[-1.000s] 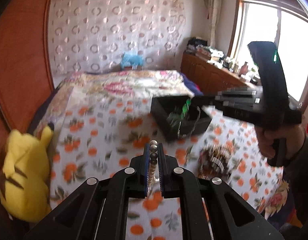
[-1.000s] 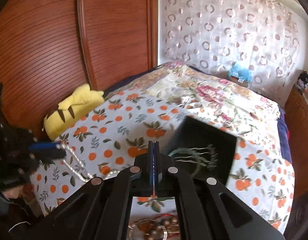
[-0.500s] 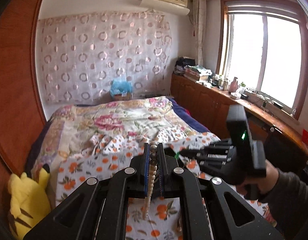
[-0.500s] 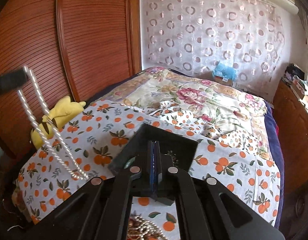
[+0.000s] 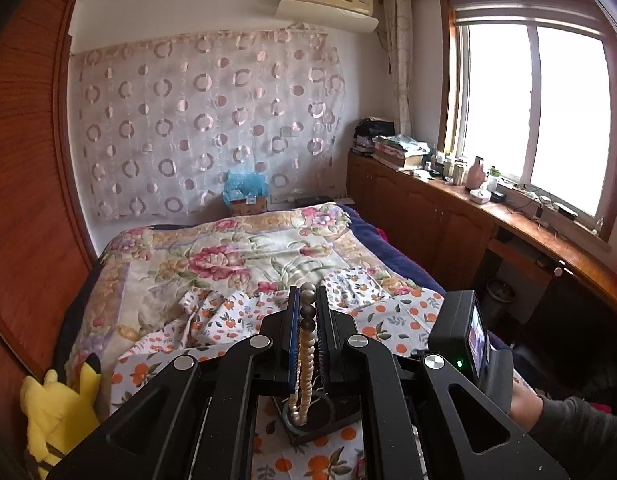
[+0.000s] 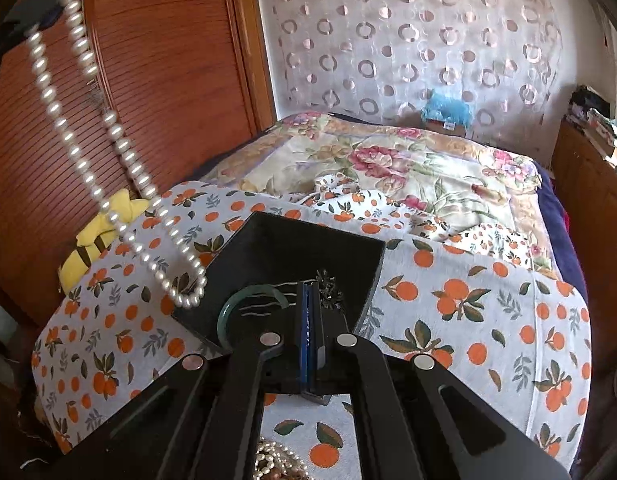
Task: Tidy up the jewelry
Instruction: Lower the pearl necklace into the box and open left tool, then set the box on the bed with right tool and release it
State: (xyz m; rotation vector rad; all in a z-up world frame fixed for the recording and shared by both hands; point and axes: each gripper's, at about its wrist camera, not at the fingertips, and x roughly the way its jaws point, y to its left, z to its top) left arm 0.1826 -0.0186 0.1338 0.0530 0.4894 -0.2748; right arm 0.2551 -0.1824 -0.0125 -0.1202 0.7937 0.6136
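A: How are the claws seen?
B: The left claw (image 5: 308, 312) is clamped on the pearl necklace (image 6: 120, 148), which is hung beside the black tray (image 6: 292, 248). The right claw (image 6: 310, 300) is closed, nothing held, above the tray.
A: And the tray?
B: It is placed on the bed (image 6: 488, 304).

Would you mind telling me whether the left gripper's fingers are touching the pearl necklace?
Touching. The left wrist view shows the left gripper shut on the pearl necklace, beads pinched between its fingers.

Pearl necklace (image 6: 108, 160) hangs doubled; green bangle (image 6: 244, 308) in black box (image 6: 308, 240)
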